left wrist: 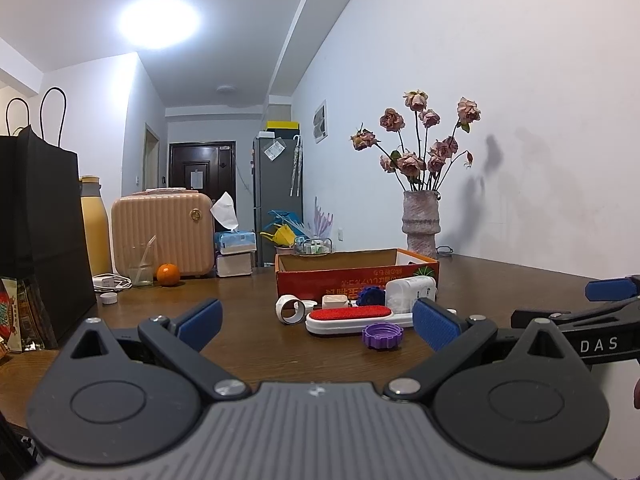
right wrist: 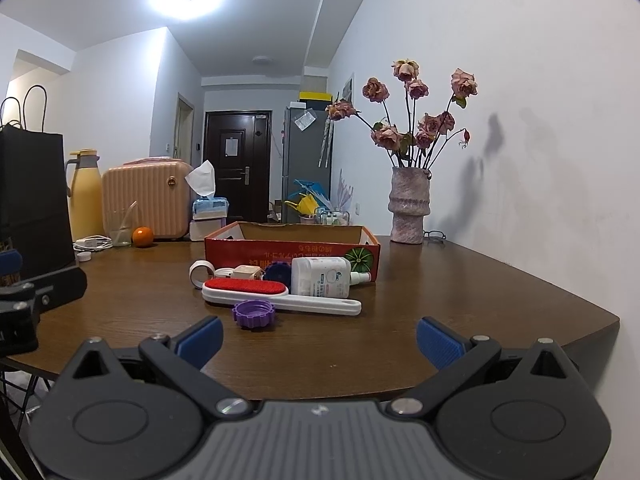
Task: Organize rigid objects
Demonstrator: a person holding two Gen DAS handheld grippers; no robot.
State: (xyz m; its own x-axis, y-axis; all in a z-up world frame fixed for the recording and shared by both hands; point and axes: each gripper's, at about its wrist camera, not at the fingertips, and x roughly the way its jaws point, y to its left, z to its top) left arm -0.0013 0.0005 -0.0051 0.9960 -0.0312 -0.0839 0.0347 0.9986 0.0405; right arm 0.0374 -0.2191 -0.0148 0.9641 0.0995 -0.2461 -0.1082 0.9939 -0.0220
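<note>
Wooden table [right wrist: 460, 300], white-walled room. Left to right: one black bag [right wrist: 32, 184], one orange [right wrist: 143, 236], one red box [right wrist: 292, 246], one vase [right wrist: 410, 208]. Before box: one brush [right wrist: 248, 289], one purple cap [right wrist: 253, 314], one bottle [right wrist: 320, 277]. Left gripper [left wrist: 318, 320] and right gripper [right wrist: 319, 340] gape wide, holding nothing.

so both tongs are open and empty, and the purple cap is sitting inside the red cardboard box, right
Not quite. Both the left tongs and right tongs are open and empty, but the purple cap is not inside the red cardboard box. The right wrist view shows it on the bare table, in front of the lint brush.
</note>
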